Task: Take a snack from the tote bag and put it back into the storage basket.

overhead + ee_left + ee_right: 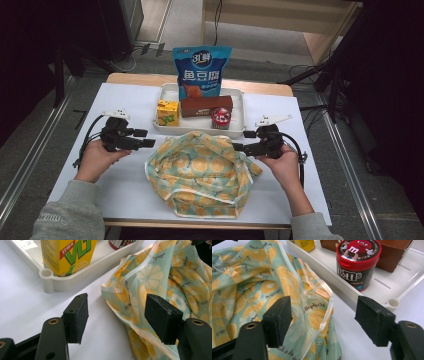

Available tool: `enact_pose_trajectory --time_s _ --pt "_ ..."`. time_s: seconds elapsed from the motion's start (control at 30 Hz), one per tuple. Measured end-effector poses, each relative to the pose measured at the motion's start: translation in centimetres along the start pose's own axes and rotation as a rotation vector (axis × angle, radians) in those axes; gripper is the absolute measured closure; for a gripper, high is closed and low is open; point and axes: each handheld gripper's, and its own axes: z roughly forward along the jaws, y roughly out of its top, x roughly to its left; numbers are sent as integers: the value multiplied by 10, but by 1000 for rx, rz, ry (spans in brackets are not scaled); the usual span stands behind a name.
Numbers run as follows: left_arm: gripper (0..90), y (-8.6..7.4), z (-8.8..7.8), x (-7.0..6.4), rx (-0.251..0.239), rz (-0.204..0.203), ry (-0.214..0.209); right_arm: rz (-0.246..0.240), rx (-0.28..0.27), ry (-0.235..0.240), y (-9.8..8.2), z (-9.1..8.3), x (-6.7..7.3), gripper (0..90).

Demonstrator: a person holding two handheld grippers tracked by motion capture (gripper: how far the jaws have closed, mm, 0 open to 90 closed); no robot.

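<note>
High view: a person sits at the near edge of the tabletop [125, 180] with the left gripper [142, 139] and right gripper [241, 141] poised at either side of a crumpled bag [200, 170] printed with lemon slices. The bag lies in the middle of the tabletop, just in front of a white tray [239, 107] that sits toward the far edge.

Both pairs of jaws stand wide open and hold nothing. In the left gripper view the left gripper [116, 315] has the bag's [160, 280] trimmed edge lying between and just ahead of its jaws; in the right gripper view the right gripper [323, 315] likewise straddles the bag's [262, 277] hemmed rim.

I judge the step in hand to be taking hold of the bag's rim at both sides, probably to spread its mouth for packing. The next move calls for each gripper to ease forward until a single layer of hem sits between the pads, then close, and lift apart evenly so the thin fabric does not slip or bunch.

The tray holds four things: a blue pouch [201, 70] standing at its far side, a yellow carton [168, 113] at its left end, a brown box [206, 106] in the middle, and a red-lidded tub [220, 118] at its near right. The bag looks flat; whether anything is in it I cannot tell.
</note>
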Motion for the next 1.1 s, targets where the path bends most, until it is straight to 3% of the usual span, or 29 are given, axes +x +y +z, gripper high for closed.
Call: enact_pose_trajectory --time_s 0.3,1.1 --pt "360 0 1 0 4 4 -2 -16 14 -26 -7 0 3 257" --pt "352 -1 2 1 9 -1 -9 -22 16 -25 -12 2 2 214"
